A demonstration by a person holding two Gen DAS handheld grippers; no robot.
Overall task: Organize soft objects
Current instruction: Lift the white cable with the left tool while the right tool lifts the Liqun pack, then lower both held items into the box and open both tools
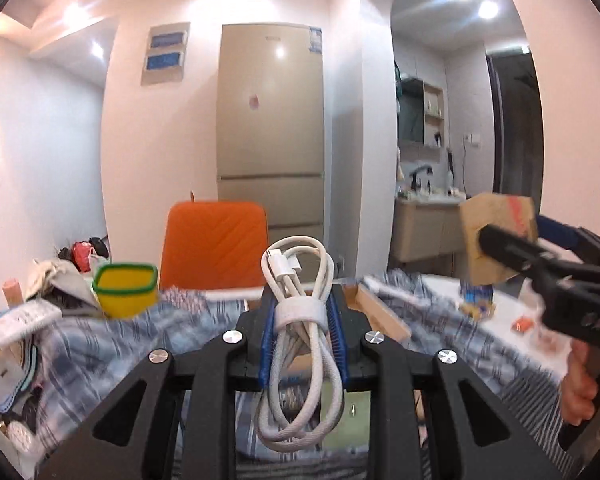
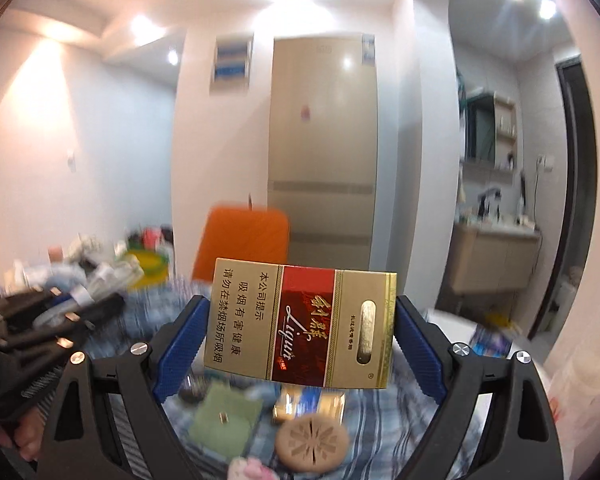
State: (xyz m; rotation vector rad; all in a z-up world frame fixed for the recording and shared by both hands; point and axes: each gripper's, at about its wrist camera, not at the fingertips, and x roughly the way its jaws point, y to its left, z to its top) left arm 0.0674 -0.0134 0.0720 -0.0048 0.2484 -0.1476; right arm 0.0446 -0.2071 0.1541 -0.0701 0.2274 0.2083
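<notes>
Fingers [image 1: 269,344] of my left gripper [image 1: 303,340] are nearly closed on a bundled white charging cable [image 1: 298,320], clamping it just at the white strap around its middle, with the plug end standing above and the loops hanging below. I judge the cable light, limp and braided, so the strapped waist is the right place to hold; a grip on a loose loop would let it sag or slide out.

My right gripper [image 2: 300,332] stands wide, its 2 blue pads pressed on the short ends of a gold and red cigarette pack [image 2: 300,326], held level above the striped cloth on the desk [image 2: 380,420]. I judge the pack light and thin-walled, easy to crush, so end-on pressure should be gentle.
</notes>
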